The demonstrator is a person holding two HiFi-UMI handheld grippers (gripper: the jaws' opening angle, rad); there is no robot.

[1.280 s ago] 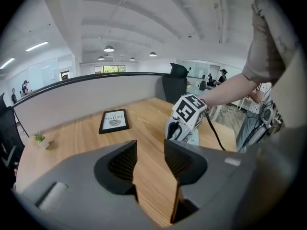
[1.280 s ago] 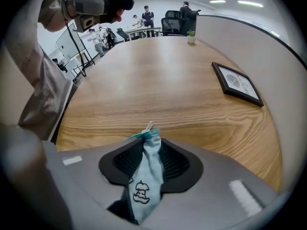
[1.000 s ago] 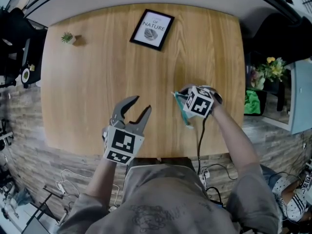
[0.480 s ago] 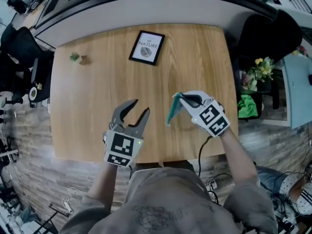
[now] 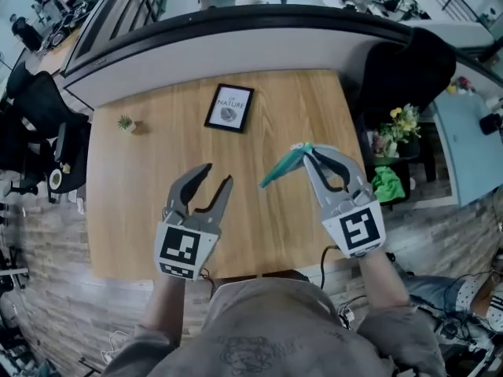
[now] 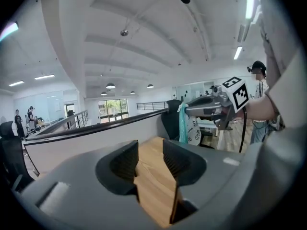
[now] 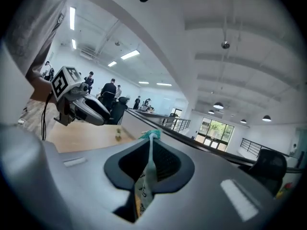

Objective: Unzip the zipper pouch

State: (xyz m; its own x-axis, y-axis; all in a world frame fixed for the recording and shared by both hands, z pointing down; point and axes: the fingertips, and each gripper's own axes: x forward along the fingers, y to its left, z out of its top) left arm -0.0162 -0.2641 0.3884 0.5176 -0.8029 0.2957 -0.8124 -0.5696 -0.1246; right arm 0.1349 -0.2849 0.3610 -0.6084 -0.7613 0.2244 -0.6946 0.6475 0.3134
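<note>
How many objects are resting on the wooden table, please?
2: a black-framed picture near the far edge, and a small green potted plant towards the far left corner. The teal zipper pouch hangs from the right tool, above the wooden table. Something small could be hidden beneath that tool.

Wooden table: light grain, rounded corners. A black-framed picture lies flat near its far edge, showing a leaf print and the word NATURE. A small potted plant stands well apart from it, near the far left corner. A low grey partition with a dark rail runs behind the table. A black chair stands off the far right corner. Yellow flowers and a green bundle sit beside the right edge.
</note>
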